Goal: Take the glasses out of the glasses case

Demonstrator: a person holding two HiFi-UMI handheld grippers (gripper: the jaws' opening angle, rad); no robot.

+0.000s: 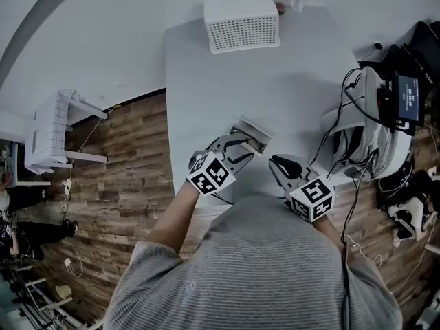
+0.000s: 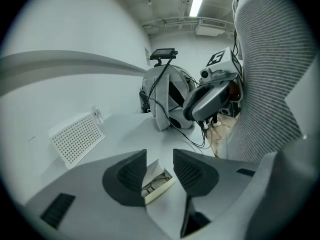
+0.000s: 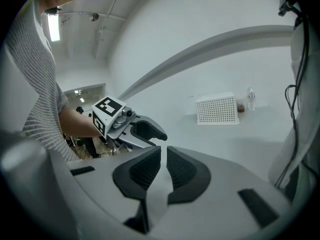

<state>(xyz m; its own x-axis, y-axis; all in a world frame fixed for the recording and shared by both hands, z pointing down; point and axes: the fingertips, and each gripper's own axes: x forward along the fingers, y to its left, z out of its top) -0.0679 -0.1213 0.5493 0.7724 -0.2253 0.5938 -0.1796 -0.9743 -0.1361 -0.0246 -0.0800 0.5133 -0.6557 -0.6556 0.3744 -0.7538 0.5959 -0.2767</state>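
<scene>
White table (image 1: pixel 289 95) carried the open glasses case (image 1: pixel 251 135) near its front edge, with the glasses (image 2: pixel 156 180) lying inside. The left gripper (image 2: pixel 160 155), at seven o'clock from the case, was released, its jaws spread wide and the case showing between them. The right gripper (image 3: pixel 164 151), at four o'clock, was clenched almost fully on nothing.

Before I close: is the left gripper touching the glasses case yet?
Cannot tell. Left gripper view: the open left gripper frames the glasses case; table shows beside one jaw, the other jaw overlaps its edge.
</scene>
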